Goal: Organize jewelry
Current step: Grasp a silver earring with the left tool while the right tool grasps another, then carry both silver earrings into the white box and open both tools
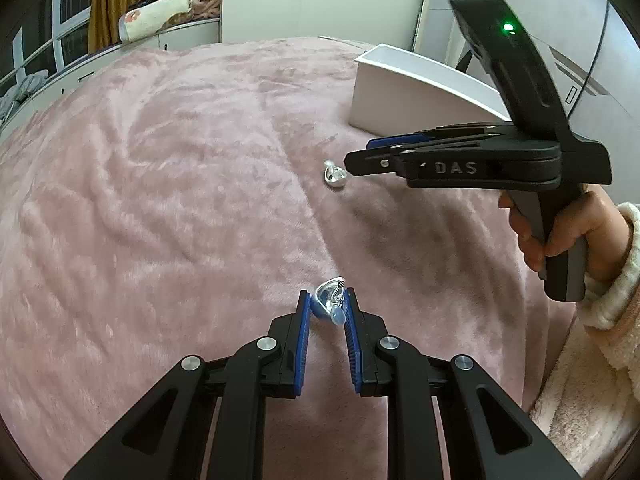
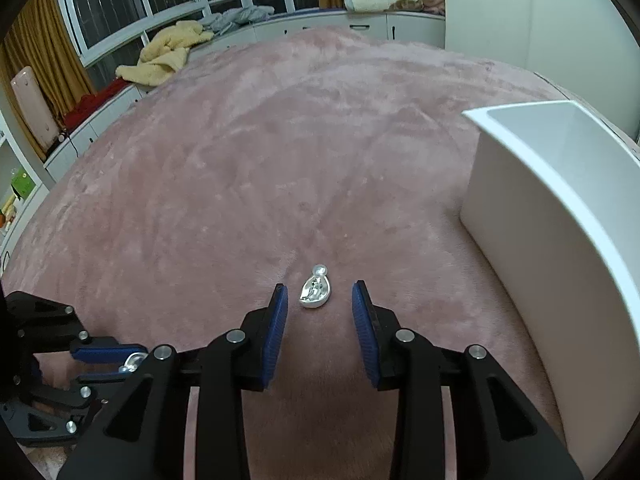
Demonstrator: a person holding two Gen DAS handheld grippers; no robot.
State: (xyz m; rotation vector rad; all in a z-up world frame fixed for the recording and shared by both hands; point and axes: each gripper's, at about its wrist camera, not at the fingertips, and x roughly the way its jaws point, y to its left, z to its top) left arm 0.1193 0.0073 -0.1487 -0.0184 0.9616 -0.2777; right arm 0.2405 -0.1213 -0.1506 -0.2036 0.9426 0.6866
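Left wrist view: left gripper [image 1: 327, 307] clamped on a silver earring [image 1: 330, 305], blue pads [image 1: 303, 330] pressed against its sides, a rounded pearl-like bead at the near end of the piece, between the pads. Below and ahead of the jaws, pink plush blanket [image 1: 168, 184]. Further ahead and to the right, a second silver earring [image 1: 334, 176] lay on the blanket, just beside the tips of the right gripper [image 1: 357, 157]. Held by a hand [image 1: 560, 232] in a cream fleece sleeve [image 1: 608, 288]; seen side-on, so gap between its jaws not readable from here. White letters "DAS" read on its black body; a green light lit on the upright part above. Behind that gripper, a white box [image 1: 400, 92] stood on the blanket.

Right wrist view: right gripper [image 2: 320, 300] with jaws apart, nothing pressed by the blue pads [image 2: 276, 328]. Second silver earring [image 2: 316, 290] lay on the pink plush blanket [image 2: 260, 160] just ahead of the fingertips, centred on the gap, touching neither pad; small round bead at its far end. To the right of the jaws, white box [image 2: 540, 248], open at the top, inside not visible. Low at the left, left gripper [image 2: 120, 362] seen from the side, closed on the silver earring [image 2: 134, 361] between its blue pads. No other writing legible in this view
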